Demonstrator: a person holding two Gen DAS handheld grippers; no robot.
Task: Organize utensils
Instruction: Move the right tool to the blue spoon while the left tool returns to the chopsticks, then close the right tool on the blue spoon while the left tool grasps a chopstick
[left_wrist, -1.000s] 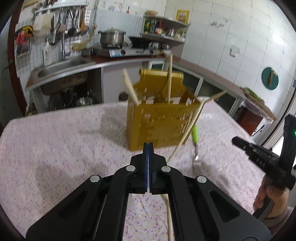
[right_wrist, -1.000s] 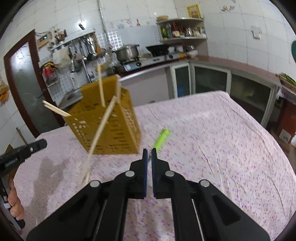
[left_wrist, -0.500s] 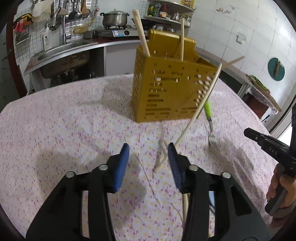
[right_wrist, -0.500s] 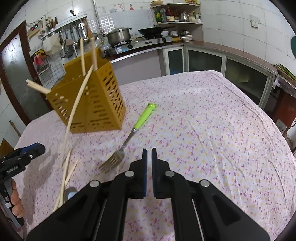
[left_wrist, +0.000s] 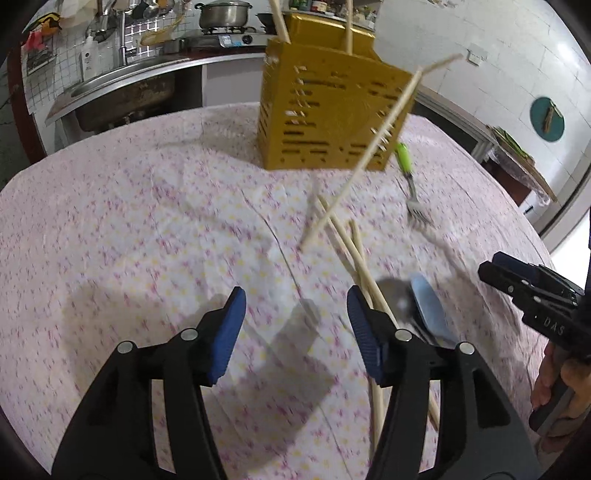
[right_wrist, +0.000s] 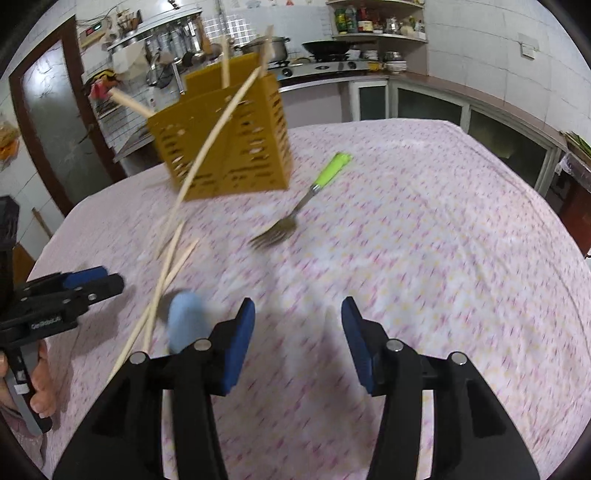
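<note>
Left gripper (left_wrist: 295, 325): we see jaws opening, nothing between them.
Right gripper (right_wrist: 297, 339): jaws opening, empty.
Chopsticks (left_wrist: 354, 254): loose on cloth, just right of our left gripper, long axis running toward the holder (left_wrist: 332, 110).
Spoon (left_wrist: 428, 302): beside them, probably; blurred.
Nearer: left.

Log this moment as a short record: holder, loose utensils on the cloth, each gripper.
holder: yellow slotted caddy, upright on the tablecloth, chopsticks in it
leaning: one chopstick propped against the caddy
fork: green-handled fork flat beside the caddy
loose pile: chopsticks and a blue-handled spoon on the cloth
left gripper: jaws opening, nothing between them
right gripper: jaws opening, nothing between them
</note>
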